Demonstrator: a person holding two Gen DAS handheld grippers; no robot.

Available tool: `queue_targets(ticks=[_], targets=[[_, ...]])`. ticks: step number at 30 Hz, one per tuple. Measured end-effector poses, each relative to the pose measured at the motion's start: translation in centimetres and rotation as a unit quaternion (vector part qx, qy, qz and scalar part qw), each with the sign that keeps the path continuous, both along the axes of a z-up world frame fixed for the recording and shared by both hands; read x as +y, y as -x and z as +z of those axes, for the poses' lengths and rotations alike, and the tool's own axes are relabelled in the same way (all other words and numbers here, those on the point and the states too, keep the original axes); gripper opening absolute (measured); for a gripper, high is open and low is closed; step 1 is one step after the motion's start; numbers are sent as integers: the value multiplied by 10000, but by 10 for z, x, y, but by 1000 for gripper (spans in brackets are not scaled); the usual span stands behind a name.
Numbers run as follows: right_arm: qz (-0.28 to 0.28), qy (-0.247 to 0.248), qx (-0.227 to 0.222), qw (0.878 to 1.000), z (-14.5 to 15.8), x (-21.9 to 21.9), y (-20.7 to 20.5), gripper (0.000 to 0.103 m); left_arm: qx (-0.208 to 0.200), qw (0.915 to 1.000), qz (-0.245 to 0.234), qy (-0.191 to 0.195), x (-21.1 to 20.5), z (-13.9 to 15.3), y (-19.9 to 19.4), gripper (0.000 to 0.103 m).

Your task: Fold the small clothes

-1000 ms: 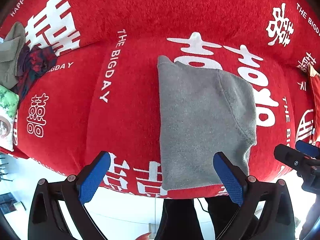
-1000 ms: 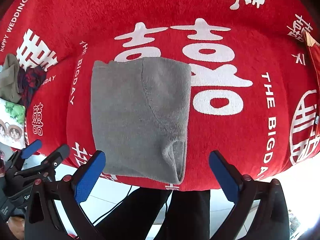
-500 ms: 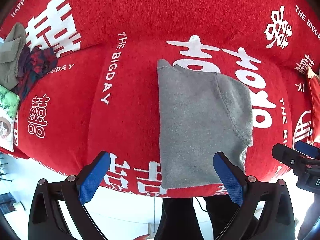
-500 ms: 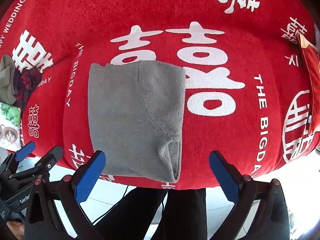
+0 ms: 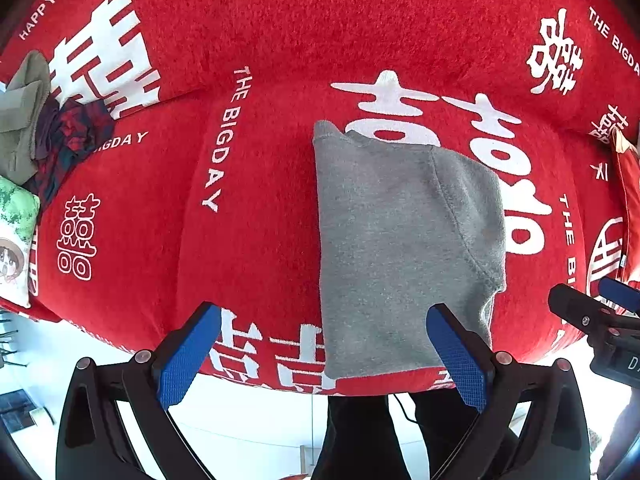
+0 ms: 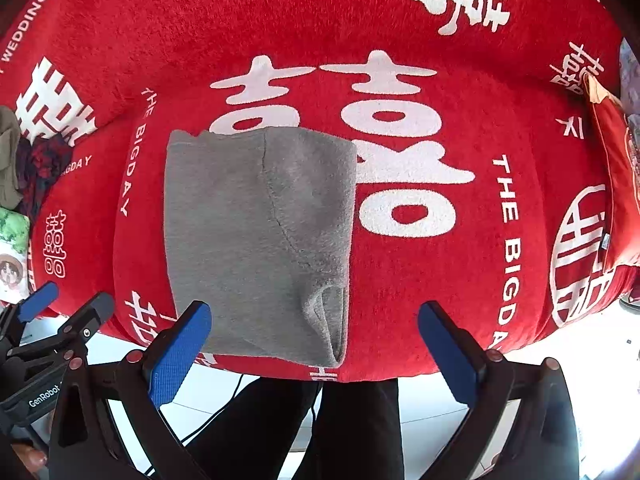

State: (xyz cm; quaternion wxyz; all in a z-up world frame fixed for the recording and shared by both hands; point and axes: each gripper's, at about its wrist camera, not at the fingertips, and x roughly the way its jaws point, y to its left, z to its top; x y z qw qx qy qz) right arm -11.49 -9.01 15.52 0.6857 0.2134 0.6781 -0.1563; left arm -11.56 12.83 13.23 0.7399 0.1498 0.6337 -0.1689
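A grey fleece garment (image 5: 396,240) lies folded lengthwise on the red sofa seat, its near end at the seat's front edge. In the right wrist view the same grey garment (image 6: 256,232) sits left of centre, a folded cuff at its near right corner. My left gripper (image 5: 324,356) hovers open above the near end, its right pad over the cloth's near right corner, nothing held. My right gripper (image 6: 314,356) is open too, its left pad over the garment's near left part. Each gripper shows at the edge of the other's view.
The sofa wears a red cover (image 5: 260,220) with white lettering. A heap of clothes (image 5: 44,132) in olive and dark plaid lies at the far left beside a printed cushion (image 5: 14,240). A red cushion (image 6: 616,184) stands at the right. A person's dark trousers (image 6: 320,428) and white floor are below.
Both grippers have drawn back slightly from the sofa, so the garment sits a little lower and farther in both views. Both stayed open; the garment has not moved.
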Motion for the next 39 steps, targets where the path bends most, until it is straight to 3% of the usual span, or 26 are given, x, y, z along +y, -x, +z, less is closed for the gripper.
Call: queue_targets(ticks=[39], targets=[[148,198,-46,9997,9,3,-3,103,-100,9999,-14,-49,3,5,5,103]])
